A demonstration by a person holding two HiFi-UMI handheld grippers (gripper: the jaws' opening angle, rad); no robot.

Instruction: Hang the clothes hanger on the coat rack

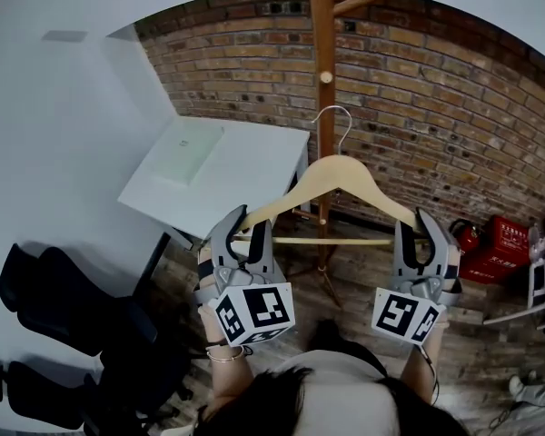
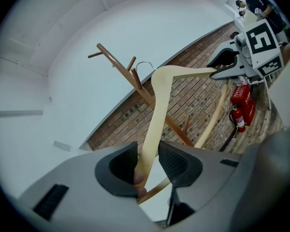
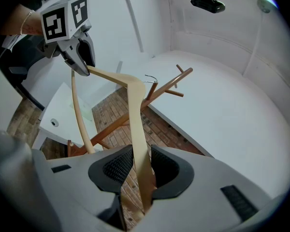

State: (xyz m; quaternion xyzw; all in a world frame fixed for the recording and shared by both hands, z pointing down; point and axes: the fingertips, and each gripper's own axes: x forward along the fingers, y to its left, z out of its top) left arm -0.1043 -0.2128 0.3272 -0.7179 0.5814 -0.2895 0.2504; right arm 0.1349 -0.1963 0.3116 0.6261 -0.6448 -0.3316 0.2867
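Observation:
A pale wooden clothes hanger (image 1: 331, 176) with a metal hook (image 1: 338, 120) is held level in front of the coat rack (image 1: 322, 62), a brown wooden pole with pegs. The hook hangs free just right of the pole, below a peg knob. My left gripper (image 1: 248, 223) is shut on the hanger's left arm end and my right gripper (image 1: 424, 232) on its right end. In the left gripper view the hanger (image 2: 157, 108) runs between my left gripper's (image 2: 147, 164) pads towards the rack (image 2: 134, 80). In the right gripper view my right gripper (image 3: 141, 167) clamps the hanger (image 3: 135, 105).
A white table (image 1: 245, 184) with a pale sheet (image 1: 186, 153) stands left of the rack against the brick wall (image 1: 436, 107). Black chairs (image 1: 64, 334) sit at the lower left. Red fire extinguishers (image 1: 495, 248) lie on the floor at the right.

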